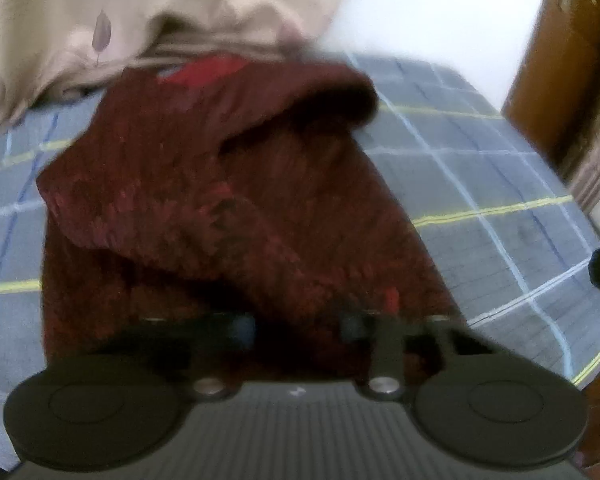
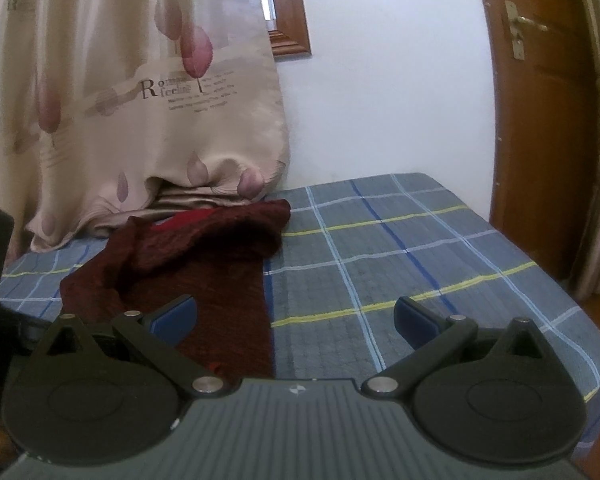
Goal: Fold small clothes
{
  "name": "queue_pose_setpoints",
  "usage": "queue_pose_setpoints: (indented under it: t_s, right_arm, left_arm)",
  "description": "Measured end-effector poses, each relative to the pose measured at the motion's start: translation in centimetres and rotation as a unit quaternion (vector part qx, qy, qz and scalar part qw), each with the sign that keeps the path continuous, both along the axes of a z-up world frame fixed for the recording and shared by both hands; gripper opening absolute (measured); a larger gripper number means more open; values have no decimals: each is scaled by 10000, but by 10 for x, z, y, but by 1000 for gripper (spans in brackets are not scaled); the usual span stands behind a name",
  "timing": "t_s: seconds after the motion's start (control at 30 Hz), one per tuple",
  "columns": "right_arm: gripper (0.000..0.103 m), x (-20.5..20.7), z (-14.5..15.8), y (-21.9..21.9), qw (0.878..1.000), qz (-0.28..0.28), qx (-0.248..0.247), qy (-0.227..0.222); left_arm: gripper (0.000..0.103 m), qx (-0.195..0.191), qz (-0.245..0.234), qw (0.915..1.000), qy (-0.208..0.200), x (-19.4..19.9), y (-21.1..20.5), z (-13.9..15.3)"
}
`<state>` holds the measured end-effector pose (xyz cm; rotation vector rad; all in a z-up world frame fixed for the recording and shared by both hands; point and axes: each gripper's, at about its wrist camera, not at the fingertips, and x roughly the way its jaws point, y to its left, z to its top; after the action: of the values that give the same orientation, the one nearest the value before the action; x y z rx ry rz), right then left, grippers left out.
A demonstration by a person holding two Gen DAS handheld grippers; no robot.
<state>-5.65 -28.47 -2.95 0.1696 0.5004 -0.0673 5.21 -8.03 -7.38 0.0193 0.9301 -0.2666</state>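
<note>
My left gripper (image 1: pixel 298 326) jaws narrowed over sweater (image 1: pixel 228 200) near hem on bed (image 1: pixel 500 184); pinch unclear, blurred. My right gripper (image 2: pixel 296 316) spread at hem edge. Step: grasp hem. Next: lift, fold toward collar.

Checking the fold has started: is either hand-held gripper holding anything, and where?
Right hand-held gripper is open, holding nothing. Left hand-held gripper straddles the near edge of the dark red garment; blur hides any grip.

Dark red garment (image 2: pixel 204 276): fuzzy, perhaps knit. Bed sheet (image 2: pixel 380 264): matt plaid cloth. Door (image 2: pixel 540 140): glossy wood.
</note>
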Motion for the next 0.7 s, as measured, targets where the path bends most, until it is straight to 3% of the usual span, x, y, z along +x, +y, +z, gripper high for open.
queue_pose_setpoints:
  t_s: [0.17,0.4,0.6,0.7]
  right_arm:
    - [103,1,-1,-5,9999,-65,98,10]
    - [103,4,-2,-5,10000,-63,38,46]
    - [103,12,-2,3,9999,44,55,153]
    - [103,14,-2,10,9998,109,-13,186]
  left_arm:
    - [19,-209,162,9994,-232,-9,15,14]
    - [18,-185,812,9915,-996,-16,75,76]
    - [18,428,1680,9717,-1601,6,152,122]
    - [18,756,2095,9603,-1680,33,193,132]
